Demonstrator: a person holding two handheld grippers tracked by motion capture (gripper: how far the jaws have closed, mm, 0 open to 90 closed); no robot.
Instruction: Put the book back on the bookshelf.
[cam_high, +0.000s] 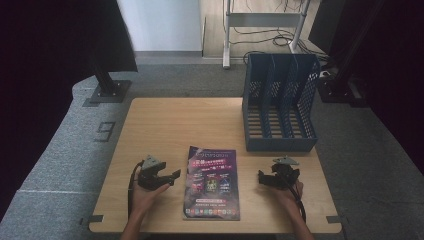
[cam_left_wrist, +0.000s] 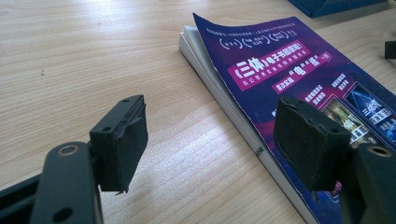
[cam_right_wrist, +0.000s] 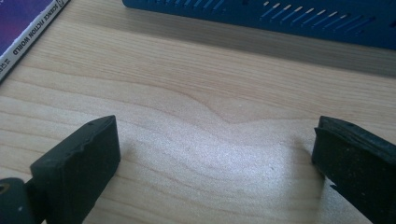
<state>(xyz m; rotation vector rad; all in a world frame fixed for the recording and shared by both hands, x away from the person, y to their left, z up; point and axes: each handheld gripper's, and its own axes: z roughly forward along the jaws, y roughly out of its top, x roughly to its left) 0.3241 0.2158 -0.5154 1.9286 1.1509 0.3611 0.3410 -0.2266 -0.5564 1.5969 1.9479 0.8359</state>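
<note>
Near the front edge of the table (cam_high: 150, 115) a purple magazine (cam_high: 212, 182) lay flat between my hands, w/ the blue file rack (cam_high: 280, 102) standing behind it on the right. My left gripper (cam_high: 170, 176) sat just beside the mag's left edge, jaws wide, nothing between them. My right gripper (cam_high: 265, 179) sat apart on the other side, jaws wide too, over bare wood.
</note>
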